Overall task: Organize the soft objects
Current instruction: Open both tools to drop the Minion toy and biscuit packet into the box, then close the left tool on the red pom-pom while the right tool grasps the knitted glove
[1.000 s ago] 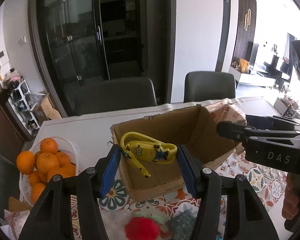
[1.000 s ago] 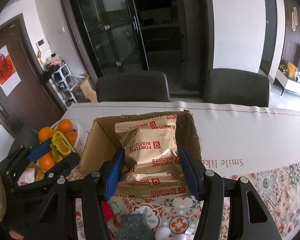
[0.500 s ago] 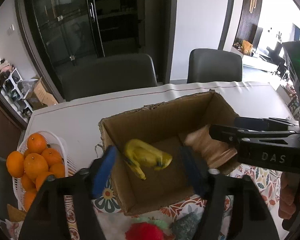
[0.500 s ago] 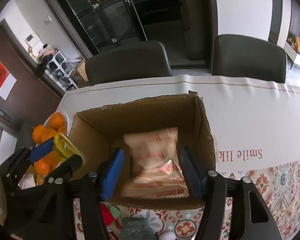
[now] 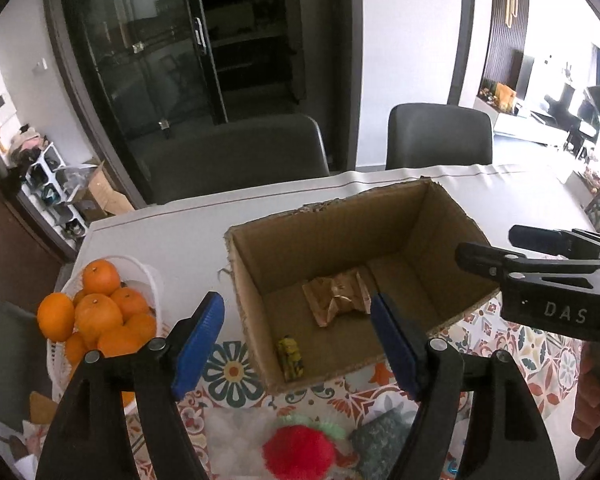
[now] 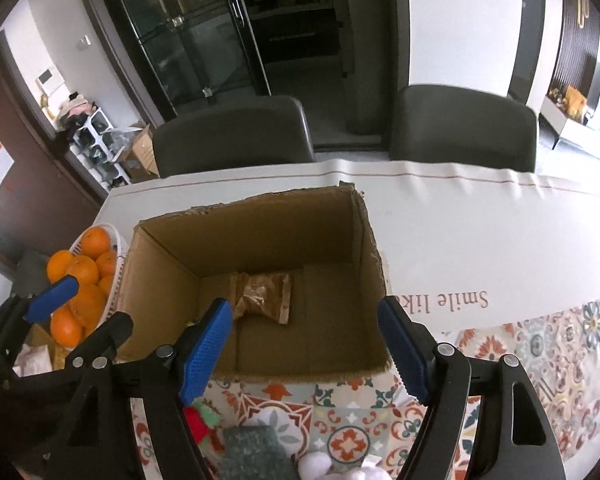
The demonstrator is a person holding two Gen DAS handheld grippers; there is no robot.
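Both items dropped into the cardboard box (image 5: pixel 340 240).
Yellow toy (image 5: pixel 291 357) and biscuit packet (image 6: pixel 262 296) lie inside; left gripper (image 5: pixel 298 340) and right gripper (image 6: pixel 304 344) have just been opening (now wide, empty).

Both fisheye views ride on hand-held grippers and look steeply down and forward along blue-padded fingers. The left wrist view hangs close over the near-left corner of the open brown cardboard box (image 5: pixel 340 248), with the white basket of oranges (image 5: pixel 148 276) at its left. The right wrist view faces the same box (image 6: pixel 260 236) squarely — both share its inside, the patterned tablecloth (image 6: pixel 540 360) and two dark chairs.
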